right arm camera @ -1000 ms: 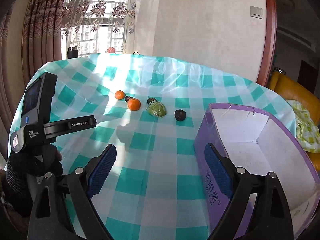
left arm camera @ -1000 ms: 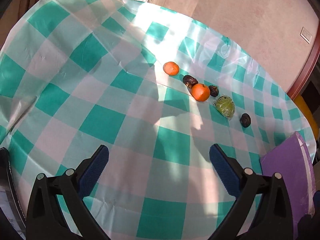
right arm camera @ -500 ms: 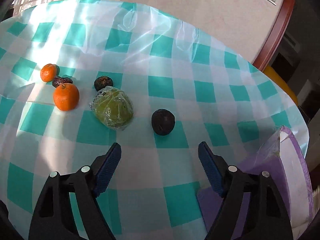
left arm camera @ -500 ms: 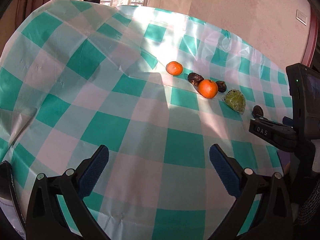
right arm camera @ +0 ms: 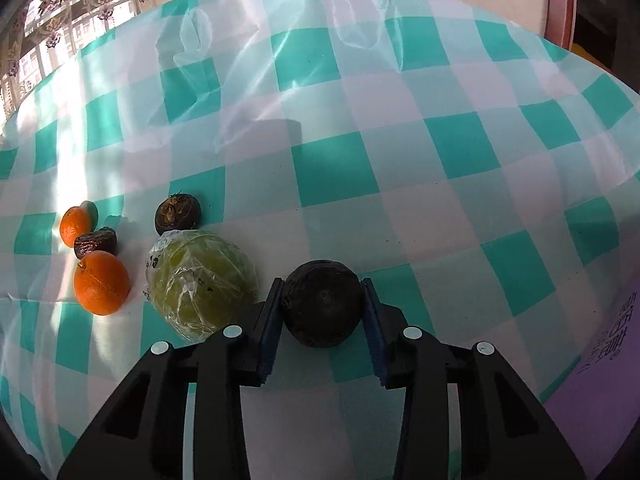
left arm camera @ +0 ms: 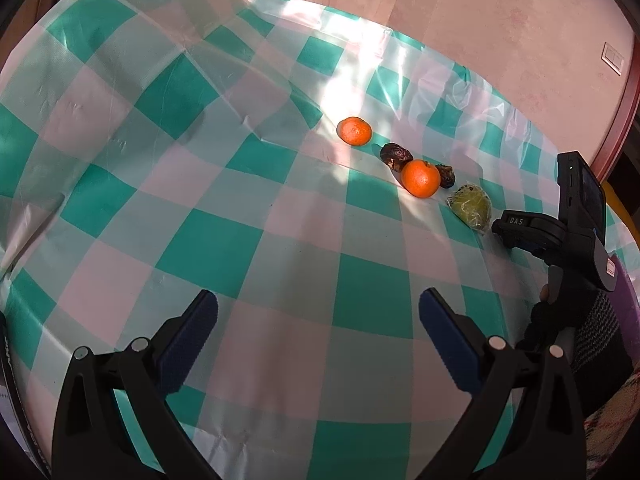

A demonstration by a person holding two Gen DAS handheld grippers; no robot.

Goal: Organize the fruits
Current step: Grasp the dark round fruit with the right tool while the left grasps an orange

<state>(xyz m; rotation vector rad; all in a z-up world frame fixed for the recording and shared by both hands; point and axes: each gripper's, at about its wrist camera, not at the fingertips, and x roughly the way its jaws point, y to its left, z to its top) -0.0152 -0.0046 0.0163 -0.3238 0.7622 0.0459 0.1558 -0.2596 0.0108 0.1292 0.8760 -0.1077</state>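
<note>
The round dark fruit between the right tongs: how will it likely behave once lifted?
The round dark matte fruit looks firm and rough-skinned, so the ribbed blue pads probably hold it without slipping. Being near-spherical, it may pivot between the pads and would likely roll on the glossy checked tablecloth if released.

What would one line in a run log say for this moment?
task: organize fruits | right gripper: shut on dark round fruit, on tablecloth | left gripper: open, holding nothing | purple box: lower right
</note>
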